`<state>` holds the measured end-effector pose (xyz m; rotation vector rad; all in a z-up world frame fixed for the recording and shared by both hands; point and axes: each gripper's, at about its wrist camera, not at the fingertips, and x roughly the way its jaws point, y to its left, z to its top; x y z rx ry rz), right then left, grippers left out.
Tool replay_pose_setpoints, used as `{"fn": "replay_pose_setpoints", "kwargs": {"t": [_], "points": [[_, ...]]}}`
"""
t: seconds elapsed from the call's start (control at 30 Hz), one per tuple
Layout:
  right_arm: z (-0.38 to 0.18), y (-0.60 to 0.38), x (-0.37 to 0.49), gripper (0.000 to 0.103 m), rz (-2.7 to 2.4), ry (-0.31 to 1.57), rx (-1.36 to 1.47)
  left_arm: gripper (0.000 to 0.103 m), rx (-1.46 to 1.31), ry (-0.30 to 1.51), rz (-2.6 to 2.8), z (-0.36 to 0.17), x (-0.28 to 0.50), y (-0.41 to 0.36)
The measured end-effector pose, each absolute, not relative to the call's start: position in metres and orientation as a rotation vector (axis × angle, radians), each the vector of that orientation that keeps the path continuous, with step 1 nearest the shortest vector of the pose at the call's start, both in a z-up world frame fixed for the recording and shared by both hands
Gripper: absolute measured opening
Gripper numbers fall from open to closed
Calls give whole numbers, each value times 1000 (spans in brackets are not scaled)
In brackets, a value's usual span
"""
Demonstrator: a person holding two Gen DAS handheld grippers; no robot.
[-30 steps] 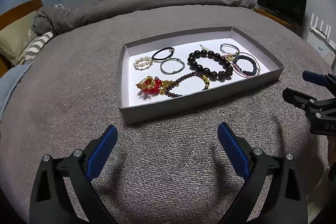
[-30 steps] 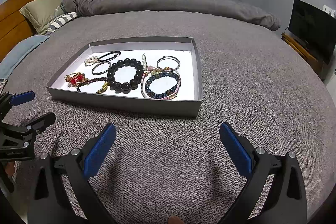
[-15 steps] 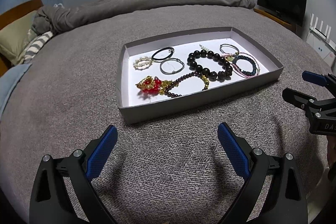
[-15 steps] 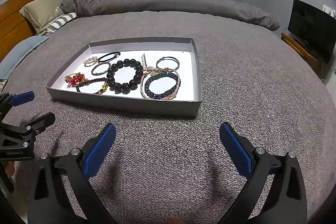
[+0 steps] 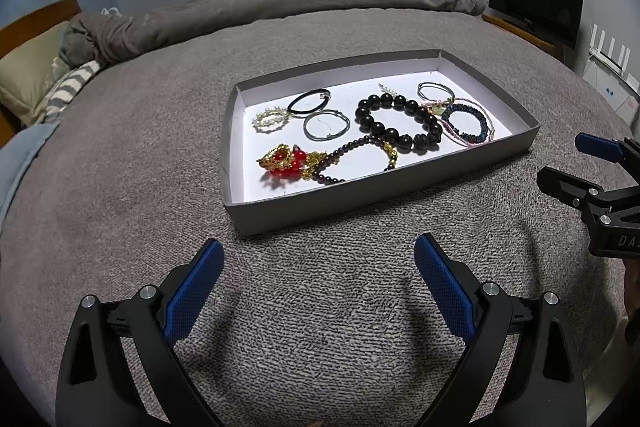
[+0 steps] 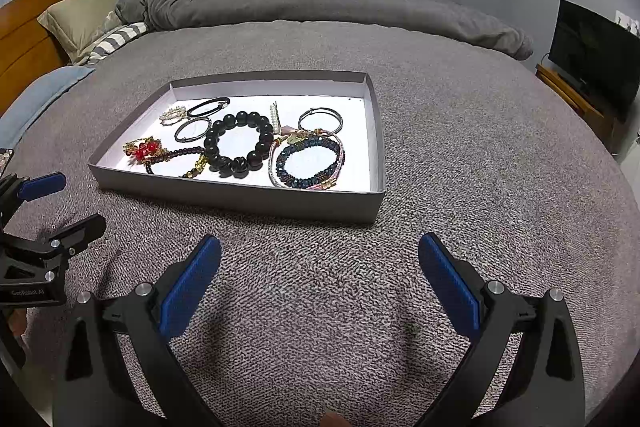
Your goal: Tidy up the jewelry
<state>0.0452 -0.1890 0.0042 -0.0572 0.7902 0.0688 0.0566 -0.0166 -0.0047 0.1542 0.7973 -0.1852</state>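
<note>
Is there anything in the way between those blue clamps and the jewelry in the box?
Only the tray's near wall. Bare gray bedspread lies between each open hand-held gripper, left and right, and the tray; nothing covers the jewelry.

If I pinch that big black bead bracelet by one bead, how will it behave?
The black bead bracelet is strung from separate round beads, so it will probably droop into a hanging loop. The glossy beads may slip in the gripper. It touches the dark-red bead strand, so it might drag that along.
</note>
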Motion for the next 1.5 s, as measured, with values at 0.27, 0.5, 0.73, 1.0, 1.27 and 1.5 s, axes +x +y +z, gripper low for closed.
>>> {"fn": "replay_pose_setpoints", "kwargs": {"t": [0.27, 0.5, 0.73, 1.0, 1.27, 1.5], "points": [[4, -189, 45, 98, 67, 789, -58, 97, 157, 796, -184, -5, 56, -17], [4, -189, 45, 98, 68, 789, -58, 97, 156, 798, -186, -5, 57, -17], [4, -189, 46, 98, 68, 790, -59, 97, 156, 799, -186, -6, 57, -17], [4, -189, 46, 98, 68, 791, -61, 97, 156, 799, -186, -6, 57, -17], [3, -190, 47, 98, 68, 793, -63, 97, 157, 797, -185, -6, 57, -17], [2, -189, 46, 98, 68, 794, -68, 98, 167, 791, -181, -7, 57, -16]]}}
